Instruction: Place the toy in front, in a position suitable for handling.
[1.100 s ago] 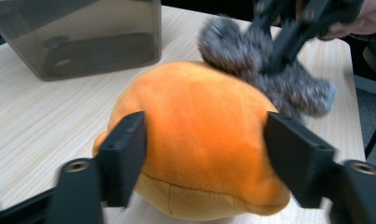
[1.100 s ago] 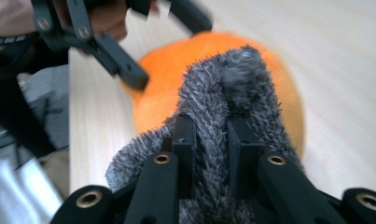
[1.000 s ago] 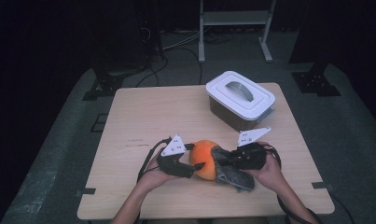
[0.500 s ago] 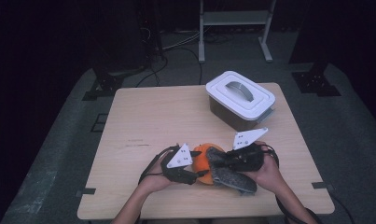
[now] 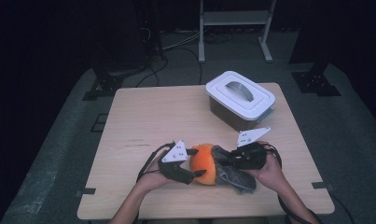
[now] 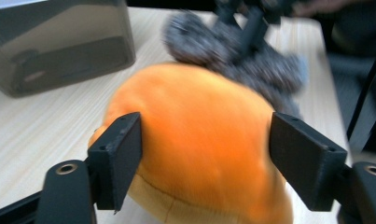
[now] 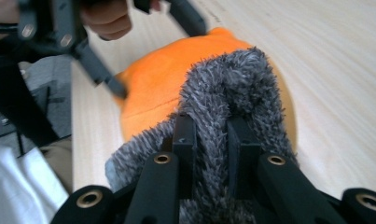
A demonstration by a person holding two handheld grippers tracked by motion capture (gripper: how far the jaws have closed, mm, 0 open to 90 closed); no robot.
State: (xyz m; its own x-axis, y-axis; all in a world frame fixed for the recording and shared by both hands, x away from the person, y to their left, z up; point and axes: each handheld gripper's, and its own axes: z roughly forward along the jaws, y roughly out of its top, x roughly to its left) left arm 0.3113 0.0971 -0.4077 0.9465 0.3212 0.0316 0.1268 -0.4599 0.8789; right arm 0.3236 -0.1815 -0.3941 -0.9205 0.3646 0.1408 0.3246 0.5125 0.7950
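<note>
Near the counter's front edge, centre: orange plush toy [image 5: 203, 164] lying on the counter [image 5: 167, 116], with grey fuzzy cloth [image 5: 234, 175] wrapped against the side towards the right front corner.
Left gripper [image 5: 191, 164]: jaws part open, one either side of the orange plush; they have just been opening again after a squeeze. In the left gripper view the pads [image 6: 118, 156] stand beside the plush, and whether they press on it cannot be told.
Right gripper [image 5: 226, 161]: jaws nearly closed, pinching a fold of the grey cloth; in the right gripper view [image 7: 210, 140] the pile bunches between them.
Step in hand, as judged: parting the cloth from the plush, or drawing it over; which cannot be told.
Handling advice: steady the plush with a low, firm grip at its widest part; pull the cloth slowly along the counter, not upward, so that the soft body does not roll out of the left jaws.
Risk: plush compresses readily; a shallow pinch may slip.
Other item: lidded container [image 5: 240, 99], white lid with grey handle, towards the back right corner, well apart from the work.
Obstructions: none between the grippers; trailing cables lie near the front edge beside both hands.
</note>
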